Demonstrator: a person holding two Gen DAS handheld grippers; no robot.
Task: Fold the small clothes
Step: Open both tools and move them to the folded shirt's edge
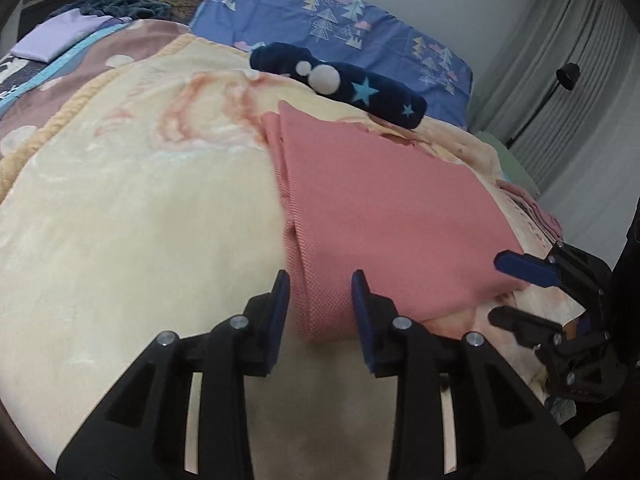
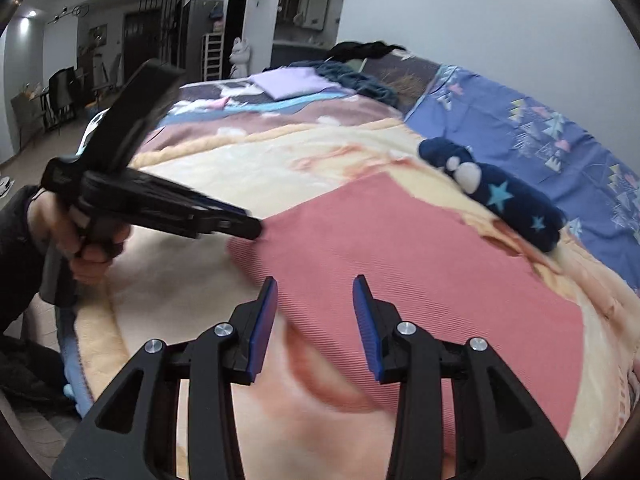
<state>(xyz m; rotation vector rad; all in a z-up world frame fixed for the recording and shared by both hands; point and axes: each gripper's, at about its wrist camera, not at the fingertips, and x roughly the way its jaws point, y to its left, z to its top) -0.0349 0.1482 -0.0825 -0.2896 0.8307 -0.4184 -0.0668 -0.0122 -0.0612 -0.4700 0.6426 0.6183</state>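
Pink cloth (image 1: 384, 216) lies folded flat on the cream blanket (image 1: 140, 208) covering the bed, a doubled edge running along its left side in the left wrist view. Ribbed weave visible. Its near folded corner sits right between the left gripper (image 1: 320, 312) fingers, but the blue pads stand apart from the fabric on both sides, so a narrow gap and no grip.

Right gripper (image 2: 316, 320) is also partway open, pads clear, nothing pinched. It hovers over the cloth's near edge; that part of the frame is blurred, so I cannot tell whether the fingertips touch the fabric. In the left wrist view the same right gripper shows at the cloth's right corner, one blue finger (image 1: 524, 266) over the corner and the other below it, with a gap between.

In the right wrist view the left gripper comes in from the left, held by a hand (image 2: 90, 252) in a dark sleeve, tip at the cloth's far-left corner.

A navy star-print item (image 1: 340, 80) with white pom-poms lies just beyond the cloth's far edge, close to it. Blue tree-print sheet (image 1: 320, 20) behind that. A folded lilac piece (image 2: 288, 82) sits well apart at the far end of the bed.
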